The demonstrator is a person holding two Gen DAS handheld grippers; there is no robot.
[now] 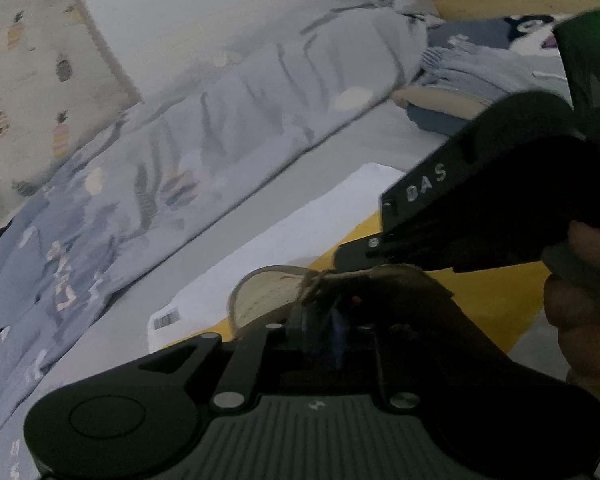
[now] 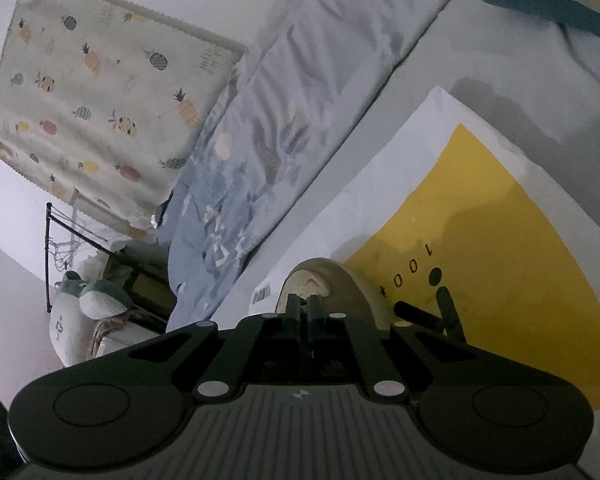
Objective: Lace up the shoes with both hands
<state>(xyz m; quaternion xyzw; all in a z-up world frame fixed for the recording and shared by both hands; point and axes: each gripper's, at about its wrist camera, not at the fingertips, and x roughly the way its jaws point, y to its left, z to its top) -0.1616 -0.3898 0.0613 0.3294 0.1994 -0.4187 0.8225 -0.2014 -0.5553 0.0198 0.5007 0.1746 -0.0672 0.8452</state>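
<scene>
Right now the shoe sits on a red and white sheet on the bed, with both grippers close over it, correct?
Not quite: the sheet is yellow and white, not red, as the right wrist view shows. The shoe does sit on it, with the left gripper and right gripper close over it.

The left gripper (image 1: 320, 312) points forward and low, its fingers dark and blurred, so their spacing cannot be told. The right gripper (image 2: 304, 312) reaches in from the right and crosses just above it, a hand (image 1: 580, 300) wrapped round its handle. In its own view its fingers (image 2: 294, 310) stand close together, nearly touching.
</scene>
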